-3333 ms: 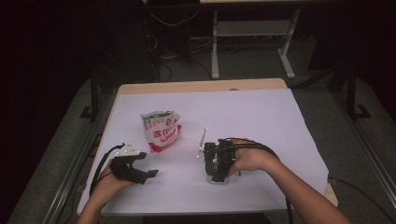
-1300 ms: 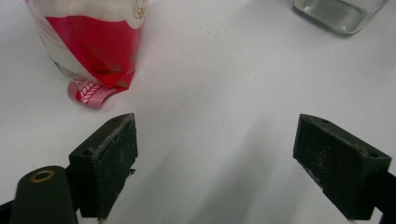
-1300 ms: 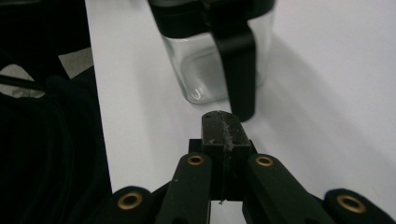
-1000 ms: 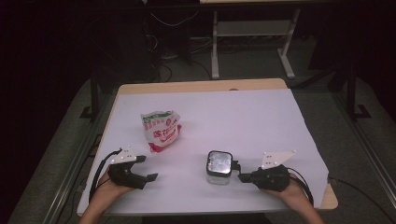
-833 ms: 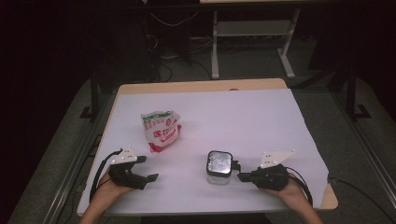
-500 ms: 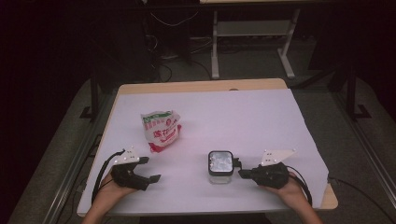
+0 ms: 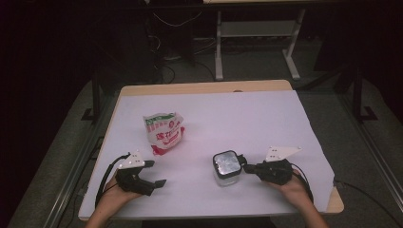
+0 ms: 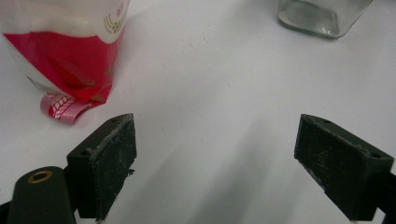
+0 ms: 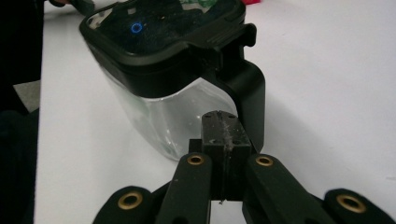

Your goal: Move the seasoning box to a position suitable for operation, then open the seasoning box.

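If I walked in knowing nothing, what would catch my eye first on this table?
Probably the red and white bag, crumpled toward the left on the white table, the one splash of colour. Next, the clear jar with a black lid near the front edge, with the right gripper, jaws together, right beside its lid latch. The left gripper rests open at the front left, holding nothing.

The high view looks forward and down over the whole white table (image 7: 266, 118) from its near edge, while both gripper views sit low and close, sharing the glass jar (image 7: 226, 167) near that edge.
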Motion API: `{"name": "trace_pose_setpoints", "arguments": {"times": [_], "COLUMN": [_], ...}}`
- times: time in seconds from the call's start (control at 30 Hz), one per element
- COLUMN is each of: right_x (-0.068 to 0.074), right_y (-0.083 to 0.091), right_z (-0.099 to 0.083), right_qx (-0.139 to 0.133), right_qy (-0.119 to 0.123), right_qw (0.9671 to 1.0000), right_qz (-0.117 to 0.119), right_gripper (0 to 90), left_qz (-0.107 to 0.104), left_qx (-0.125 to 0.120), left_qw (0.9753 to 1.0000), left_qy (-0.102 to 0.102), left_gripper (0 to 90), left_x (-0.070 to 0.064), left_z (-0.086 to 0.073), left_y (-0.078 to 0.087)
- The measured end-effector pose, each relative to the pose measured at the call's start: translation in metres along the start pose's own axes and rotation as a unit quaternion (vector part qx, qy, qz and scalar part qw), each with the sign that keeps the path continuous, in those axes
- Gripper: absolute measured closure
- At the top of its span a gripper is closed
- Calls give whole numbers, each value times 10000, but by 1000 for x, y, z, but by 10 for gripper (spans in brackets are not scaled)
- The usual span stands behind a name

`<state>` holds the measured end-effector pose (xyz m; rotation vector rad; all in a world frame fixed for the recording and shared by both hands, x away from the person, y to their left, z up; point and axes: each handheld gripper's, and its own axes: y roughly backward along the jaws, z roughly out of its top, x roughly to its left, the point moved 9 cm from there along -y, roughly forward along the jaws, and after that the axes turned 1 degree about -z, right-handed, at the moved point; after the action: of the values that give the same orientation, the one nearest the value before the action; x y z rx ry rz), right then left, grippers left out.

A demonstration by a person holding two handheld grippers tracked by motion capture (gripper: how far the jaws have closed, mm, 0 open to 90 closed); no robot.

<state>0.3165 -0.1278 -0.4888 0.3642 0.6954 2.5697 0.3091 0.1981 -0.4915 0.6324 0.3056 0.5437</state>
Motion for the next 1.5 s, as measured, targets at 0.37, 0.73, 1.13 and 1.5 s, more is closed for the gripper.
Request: {"name": "trace_pose_setpoints", "arguments": {"times": [0.37, 0.73, 1.13, 1.5], "right_x": [-7, -9, -36, -42], "right_y": [2, 29, 34, 32], "right_z": [4, -4, -20, -21], "right_qx": [-113, -212, -138, -198], "right_qy": [-26, -159, -540, -625], "right_qw": [9999, 9993, 9938, 9920], "right_qz": [-82, -253, -963, -1077], "right_gripper": [899, 784, 223, 144], "left_qz": [-155, -161, -94, -219], "left_qx": [59, 186, 141, 29], "left_qw": [9998, 9997, 9999, 9998], "left_qy": [122, 56, -32, -6], "left_gripper": [127, 121, 127, 128], "left_x": [-6, -10, -10, -21], "left_z": [1, 0, 1, 11], "left_y": [0, -1, -2, -6]}}
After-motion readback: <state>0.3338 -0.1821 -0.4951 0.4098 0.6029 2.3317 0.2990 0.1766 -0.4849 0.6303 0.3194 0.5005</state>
